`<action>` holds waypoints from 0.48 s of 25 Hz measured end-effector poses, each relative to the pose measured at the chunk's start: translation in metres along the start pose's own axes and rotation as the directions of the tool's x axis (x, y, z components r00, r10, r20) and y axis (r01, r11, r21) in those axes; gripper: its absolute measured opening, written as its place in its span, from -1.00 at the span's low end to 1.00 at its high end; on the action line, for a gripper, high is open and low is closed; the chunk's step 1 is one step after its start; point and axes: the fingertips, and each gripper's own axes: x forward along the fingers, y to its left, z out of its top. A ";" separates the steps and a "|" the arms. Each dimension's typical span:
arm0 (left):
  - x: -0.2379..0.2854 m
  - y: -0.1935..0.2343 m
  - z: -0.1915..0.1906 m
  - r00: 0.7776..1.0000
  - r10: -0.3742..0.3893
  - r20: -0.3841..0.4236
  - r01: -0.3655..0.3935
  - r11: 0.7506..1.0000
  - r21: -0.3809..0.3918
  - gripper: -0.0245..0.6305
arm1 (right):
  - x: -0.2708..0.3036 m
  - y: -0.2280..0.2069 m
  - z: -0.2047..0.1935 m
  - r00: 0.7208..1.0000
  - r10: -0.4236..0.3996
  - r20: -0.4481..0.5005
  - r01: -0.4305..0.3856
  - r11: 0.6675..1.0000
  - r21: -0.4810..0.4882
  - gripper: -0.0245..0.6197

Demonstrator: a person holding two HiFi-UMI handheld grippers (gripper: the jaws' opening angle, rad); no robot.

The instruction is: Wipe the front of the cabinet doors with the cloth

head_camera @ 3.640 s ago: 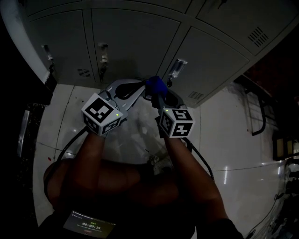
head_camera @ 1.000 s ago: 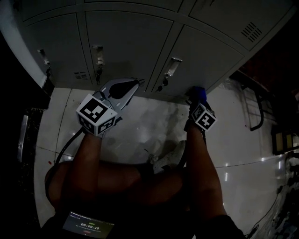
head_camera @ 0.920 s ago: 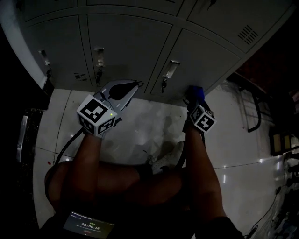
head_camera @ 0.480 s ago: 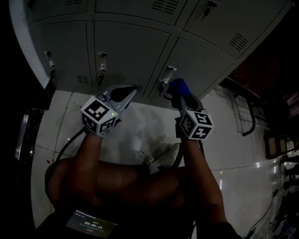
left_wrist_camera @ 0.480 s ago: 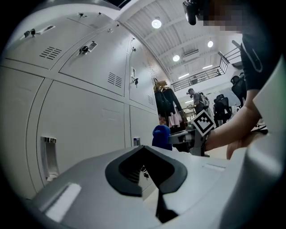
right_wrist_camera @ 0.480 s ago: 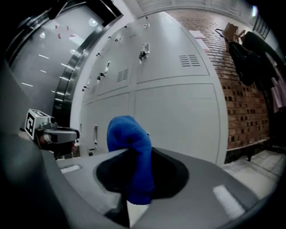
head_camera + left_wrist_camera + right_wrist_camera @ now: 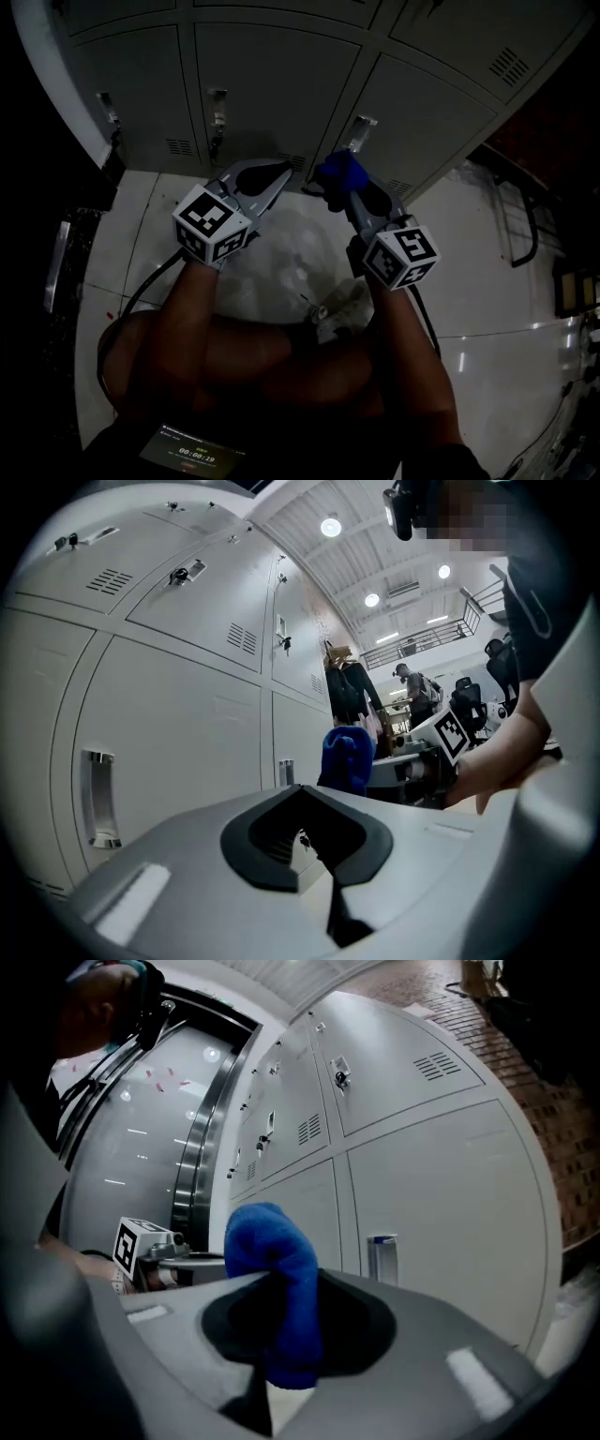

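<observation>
Now three grey cabinet doors (image 7: 272, 94) stand at twelve o'clock, my right gripper (image 7: 343, 186) clamping one blue cloth (image 7: 274, 1269), my left gripper (image 7: 279, 173) closed and empty, over a glossy white floor (image 7: 487, 272).

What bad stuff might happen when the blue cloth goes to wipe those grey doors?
The blue cloth is only a small wad pinched in the right tongs, so pressing on a door might pull it out. It could also catch on the door handle close by. The left tongs are shut and empty, near the right ones, so the two might bump.
</observation>
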 end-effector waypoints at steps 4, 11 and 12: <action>0.003 -0.006 -0.005 1.000 -0.007 -0.012 0.007 1.000 0.013 -0.91 | -0.003 0.005 0.010 0.998 0.047 0.037 -0.049 0.998 0.047 -0.68; 0.004 -0.005 -0.008 1.000 0.002 0.002 -0.002 1.000 -0.001 -0.91 | -0.005 0.026 0.015 0.991 0.115 0.061 -0.120 0.989 0.083 -0.68; 0.005 -0.005 -0.008 1.000 0.004 0.005 -0.004 1.000 -0.008 -0.91 | -0.005 0.027 0.014 0.991 0.121 0.062 -0.126 0.988 0.086 -0.68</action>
